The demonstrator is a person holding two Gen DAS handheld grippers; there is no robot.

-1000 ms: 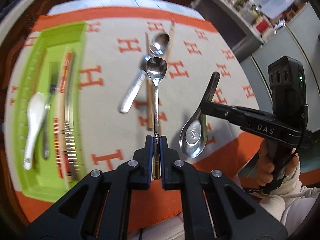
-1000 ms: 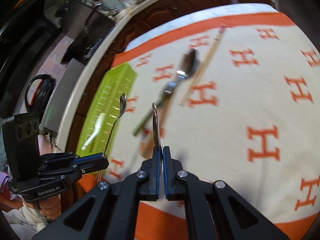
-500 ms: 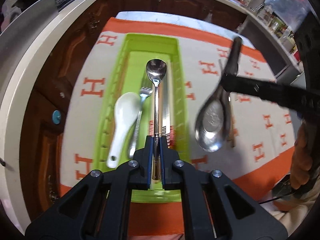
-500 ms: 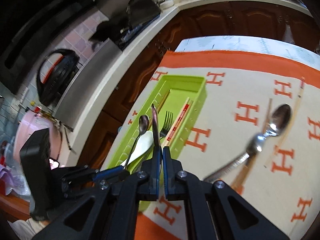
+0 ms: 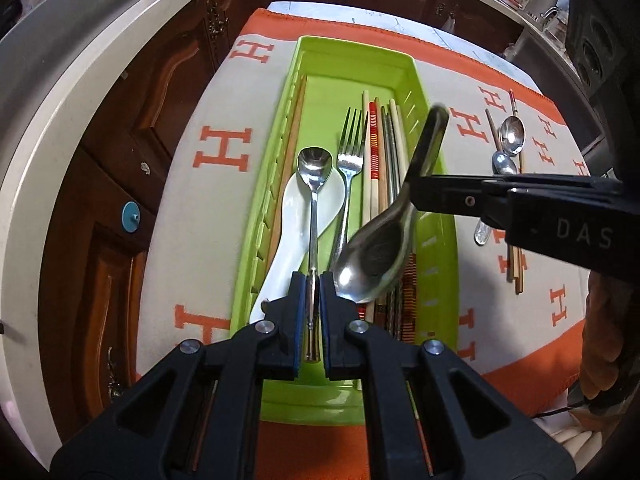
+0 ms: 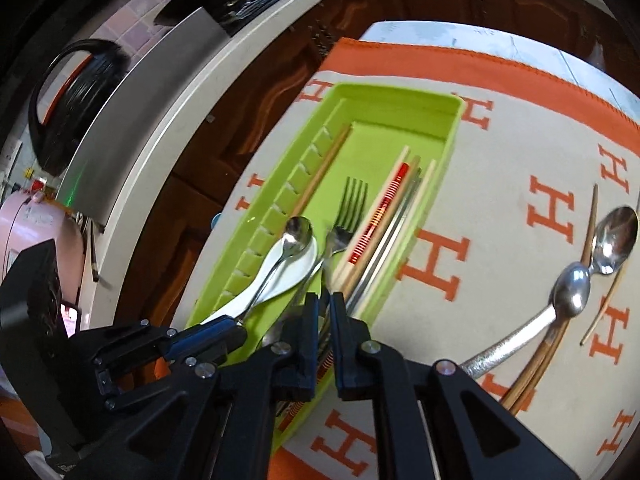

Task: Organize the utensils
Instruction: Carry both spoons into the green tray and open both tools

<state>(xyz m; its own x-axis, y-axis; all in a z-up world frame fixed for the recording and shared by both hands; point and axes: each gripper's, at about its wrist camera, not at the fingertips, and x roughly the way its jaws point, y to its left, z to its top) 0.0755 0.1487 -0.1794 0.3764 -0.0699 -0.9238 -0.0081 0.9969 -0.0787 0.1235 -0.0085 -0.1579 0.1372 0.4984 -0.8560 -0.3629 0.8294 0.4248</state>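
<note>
Spoons hang over the green tray (image 5: pixel 434 216): left tool (image 5: pixel 313 308) pinching a slim teaspoon (image 5: pixel 315 168), right tool (image 6: pixel 325 322) pinching a steel soup spoon (image 5: pixel 376 256), both awaiting lowering and release.

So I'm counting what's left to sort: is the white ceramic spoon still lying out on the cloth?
No, the white ceramic spoon lies inside the green tray, beside the fork.
</note>
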